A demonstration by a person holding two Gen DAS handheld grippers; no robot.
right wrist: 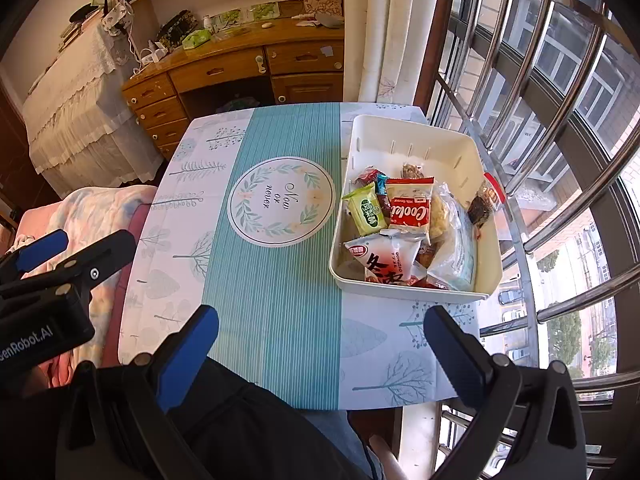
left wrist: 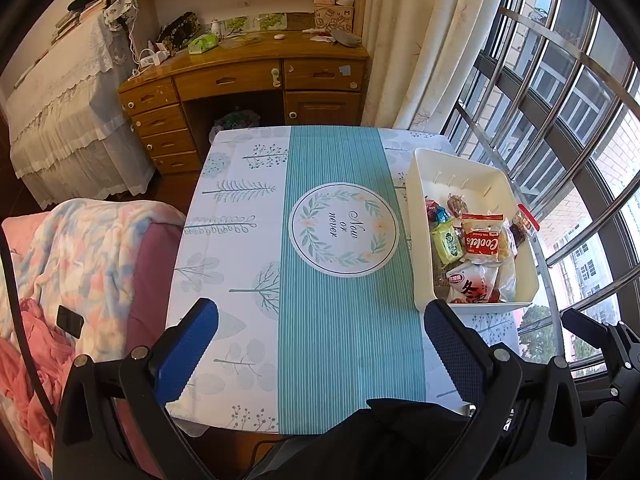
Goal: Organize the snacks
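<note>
Every snack in sight lies inside the white bin (right wrist: 416,132) at the right side of the tabletop (right wrist: 276,280): a red Coolas biscuit pack (right wrist: 408,210), a green packet (right wrist: 366,212), a white pouch with red print (right wrist: 384,262) and clear-wrapped pieces, heaped toward the near end. The cloth around the bin carries no loose packets. Both the left claw (left wrist: 320,344) and the right claw (right wrist: 320,344) hang spread wide over the near edge, gripping nothing. This fits either snacks gathered and done, or a heap awaiting sorting. If a packet is to be lifted, pinch a flat sealed edge, not the puffed middle, and take the topmost so nothing spills.
</note>
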